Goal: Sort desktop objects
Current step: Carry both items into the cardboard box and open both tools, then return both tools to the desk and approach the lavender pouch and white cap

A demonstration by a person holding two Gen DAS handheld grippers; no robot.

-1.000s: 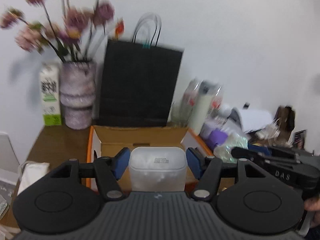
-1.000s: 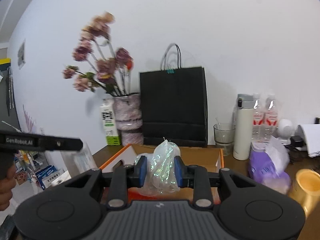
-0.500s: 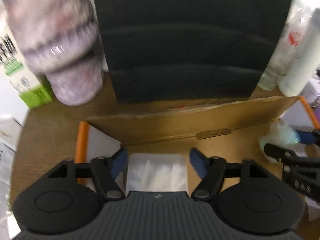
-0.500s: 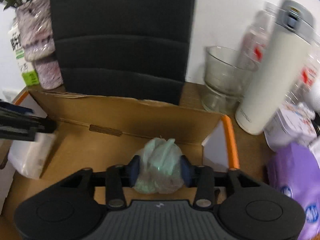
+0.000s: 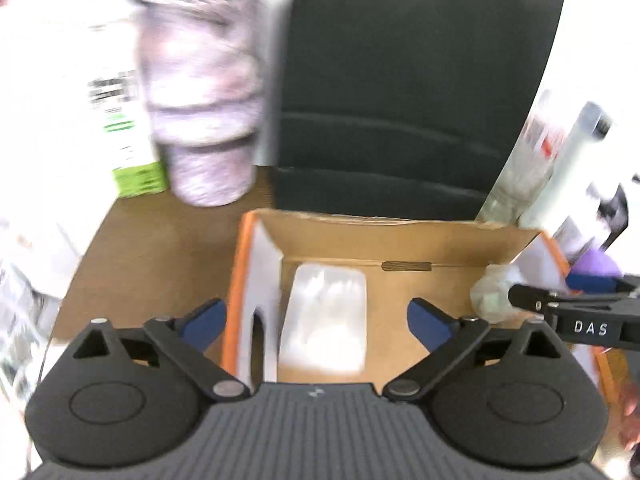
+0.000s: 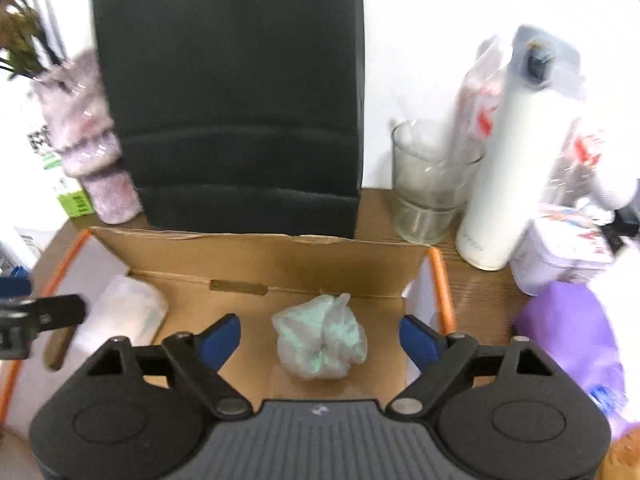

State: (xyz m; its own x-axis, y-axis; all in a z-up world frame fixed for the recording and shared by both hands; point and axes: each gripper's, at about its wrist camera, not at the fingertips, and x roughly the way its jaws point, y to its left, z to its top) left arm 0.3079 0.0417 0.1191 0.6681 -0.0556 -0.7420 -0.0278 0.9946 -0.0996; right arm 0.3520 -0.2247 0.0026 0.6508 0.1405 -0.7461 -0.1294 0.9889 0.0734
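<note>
A: Where are the two grippers?

B: Both point steeply down over the cardboard box (image 5: 400,240). The left gripper (image 5: 314,318) is above the box's left half, the right gripper (image 6: 320,338) above its right half.

A: And the jaws?

B: Both pairs are opening, blue pads spread wide and pressing on nothing, though an item lies between each pair.

Each fisheye camera sat just behind its own fingers, tilted down and close over the box (image 5: 400,236). The left view looked in from the box's left end, the right view from its right end. Both shared the box (image 6: 256,252) and black bag (image 5: 412,92).
</note>
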